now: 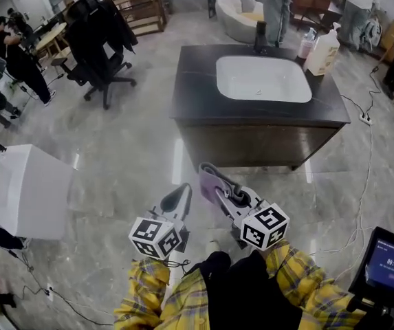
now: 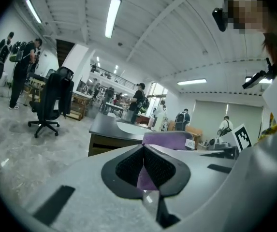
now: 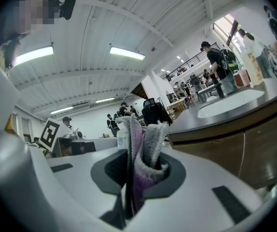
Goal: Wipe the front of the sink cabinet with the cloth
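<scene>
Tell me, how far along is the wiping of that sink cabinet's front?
Done: the cloth is picked up, clamped between the right gripper's fingers. In hand: that gripper is held in the air short of the sink cabinet, not touching it. Left: the whole wipe; the cloth has not yet met the brown cabinet front.

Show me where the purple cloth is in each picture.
Head view: cloth low centre, in front of the sink cabinet.
Left gripper view: cloth mid-frame, just past the fingers.
Right gripper view: cloth centre, pinched between fingers.
Shared landmark: the sink cabinet.
</scene>
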`<state>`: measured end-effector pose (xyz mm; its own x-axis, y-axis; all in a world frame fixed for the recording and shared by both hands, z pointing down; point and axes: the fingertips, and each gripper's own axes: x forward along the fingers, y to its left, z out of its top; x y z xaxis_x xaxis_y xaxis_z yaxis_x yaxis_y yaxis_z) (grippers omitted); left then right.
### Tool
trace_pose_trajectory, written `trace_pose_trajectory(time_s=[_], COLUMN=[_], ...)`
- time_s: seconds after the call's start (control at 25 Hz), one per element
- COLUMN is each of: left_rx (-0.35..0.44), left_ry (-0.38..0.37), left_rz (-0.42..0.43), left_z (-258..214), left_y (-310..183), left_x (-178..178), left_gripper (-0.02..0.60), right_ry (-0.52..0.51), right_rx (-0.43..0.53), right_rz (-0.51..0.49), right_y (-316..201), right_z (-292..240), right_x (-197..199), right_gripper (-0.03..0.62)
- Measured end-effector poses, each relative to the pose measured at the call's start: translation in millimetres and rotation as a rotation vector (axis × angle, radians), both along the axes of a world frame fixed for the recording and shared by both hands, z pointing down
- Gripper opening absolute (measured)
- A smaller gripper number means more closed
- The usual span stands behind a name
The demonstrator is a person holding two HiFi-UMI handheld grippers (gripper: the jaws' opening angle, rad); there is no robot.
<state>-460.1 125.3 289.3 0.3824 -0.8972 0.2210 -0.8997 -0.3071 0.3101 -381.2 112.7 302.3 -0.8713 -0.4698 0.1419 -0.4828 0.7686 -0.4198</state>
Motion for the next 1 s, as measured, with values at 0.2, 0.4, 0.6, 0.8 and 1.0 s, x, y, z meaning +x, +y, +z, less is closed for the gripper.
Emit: trace_pose_trajectory(time_s=[0.2, 0.4, 0.6, 0.8, 1.0], left_rx=[0.021, 0.036, 0.001, -0.021, -0.030], left_ry=[-0.037, -0.023, 0.025, 0.056, 0.029], left_rz=[0.026, 0.034, 0.036, 0.055, 0.035], left_z=[0.3, 8.6, 31.6, 47.3, 55.4], left_y=[-20.3, -29.4, -31.1, -40.1, -61.7], left_x=[4.7, 7.6, -2.3, 4.3, 8.3], left_gripper=[0.006, 0.006, 0.006, 0.006, 0.006], right_ry=[0.010, 0.039, 0.070, 0.101, 0.087], right_rx=[0.029, 0.017, -0.006, -0.039, -0.048], right_rz=[0.018, 0.023, 0.045, 0.052, 0.041], right_y=[-14.7, -12.8, -5.4, -8.2, -29.7], right_z=[1.2, 13.7, 30.7, 47.1, 56.3], right_x=[-1.2, -2.5, -4.6, 8.3, 13.9], right_gripper=[0.043, 0.043, 0.043, 0.043, 0.043])
